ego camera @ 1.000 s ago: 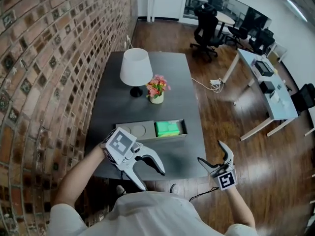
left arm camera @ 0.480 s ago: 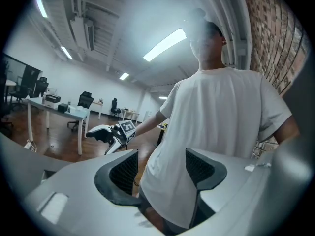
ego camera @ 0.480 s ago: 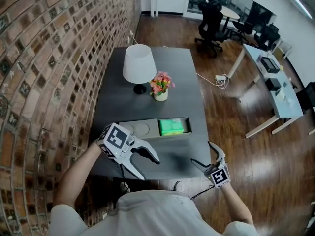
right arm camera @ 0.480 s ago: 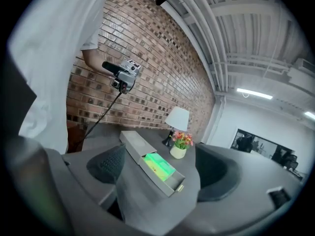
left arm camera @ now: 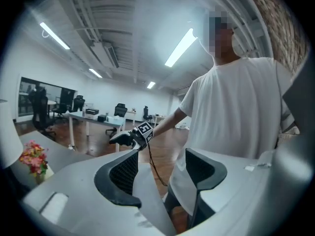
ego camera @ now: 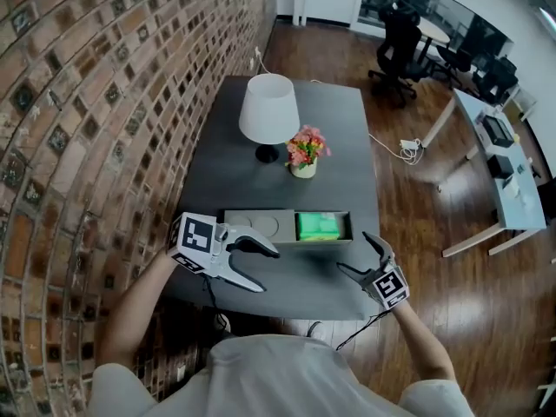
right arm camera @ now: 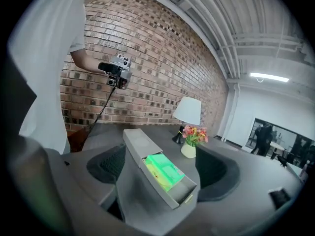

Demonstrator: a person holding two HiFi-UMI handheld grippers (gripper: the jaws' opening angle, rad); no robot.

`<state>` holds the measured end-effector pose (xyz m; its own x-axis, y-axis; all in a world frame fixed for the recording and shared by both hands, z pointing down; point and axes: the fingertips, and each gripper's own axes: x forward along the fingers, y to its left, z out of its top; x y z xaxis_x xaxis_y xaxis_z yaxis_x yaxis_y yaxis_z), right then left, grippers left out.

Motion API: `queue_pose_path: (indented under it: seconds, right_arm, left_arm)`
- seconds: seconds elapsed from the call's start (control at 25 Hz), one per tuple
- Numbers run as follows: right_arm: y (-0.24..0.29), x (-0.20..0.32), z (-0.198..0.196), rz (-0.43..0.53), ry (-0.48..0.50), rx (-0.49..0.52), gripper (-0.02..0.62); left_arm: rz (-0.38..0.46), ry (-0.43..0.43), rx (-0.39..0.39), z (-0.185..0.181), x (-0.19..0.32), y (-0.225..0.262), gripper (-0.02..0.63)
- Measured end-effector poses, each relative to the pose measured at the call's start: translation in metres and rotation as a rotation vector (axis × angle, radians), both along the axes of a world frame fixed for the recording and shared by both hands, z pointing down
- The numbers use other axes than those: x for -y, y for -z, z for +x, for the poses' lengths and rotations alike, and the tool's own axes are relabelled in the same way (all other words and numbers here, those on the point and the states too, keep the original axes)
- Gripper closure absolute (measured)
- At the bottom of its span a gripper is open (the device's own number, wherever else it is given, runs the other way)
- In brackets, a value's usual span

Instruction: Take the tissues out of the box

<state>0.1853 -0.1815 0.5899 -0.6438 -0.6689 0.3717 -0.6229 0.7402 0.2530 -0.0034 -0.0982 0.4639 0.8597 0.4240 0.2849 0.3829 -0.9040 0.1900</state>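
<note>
A long grey box [ego camera: 259,226] lies on the dark table [ego camera: 339,181], its right end open on a green pack of tissues [ego camera: 318,226]. My left gripper [ego camera: 268,270] hovers at the box's near left, jaws apart and empty. In the left gripper view its jaws [left arm camera: 162,167] point away from the box, toward the person's shirt. My right gripper [ego camera: 356,252] is open just off the box's near right corner. In the right gripper view the box [right arm camera: 141,142] and tissues [right arm camera: 163,171] lie ahead between the dark pads [right arm camera: 110,165], untouched.
A white lamp [ego camera: 269,111] and a pot of pink flowers [ego camera: 304,150] stand behind the box. A brick wall [ego camera: 104,102] runs along the table's left. Wooden floor, a white desk [ego camera: 504,172] and office chairs [ego camera: 401,37] lie to the right.
Both grippers have moved forward over the table's near edge toward the box. The jaws of each look as wide as before.
</note>
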Motion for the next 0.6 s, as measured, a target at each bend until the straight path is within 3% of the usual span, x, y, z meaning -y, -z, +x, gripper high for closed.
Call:
queue_pose_path:
  seconds: [0.2,0.44,0.6]
  right_arm:
    - [-0.02,0.035,-0.011,-0.091,0.088,-0.044,0.156]
    - [-0.055,0.073,-0.026,-0.197,0.261,-0.195,0.14]
    - [-0.076,0.095,-0.036,-0.28,0.321,-0.279,0.133]
  left_arm:
    - [0.054,0.206,-0.003,-0.019,0.03,-0.006,0.298]
    - [0.122,0.426,-0.002,-0.041,0.056,-0.014,0.298]
    - [0.176,0.536,-0.015,-0.049,0.063,-0.017,0.298]
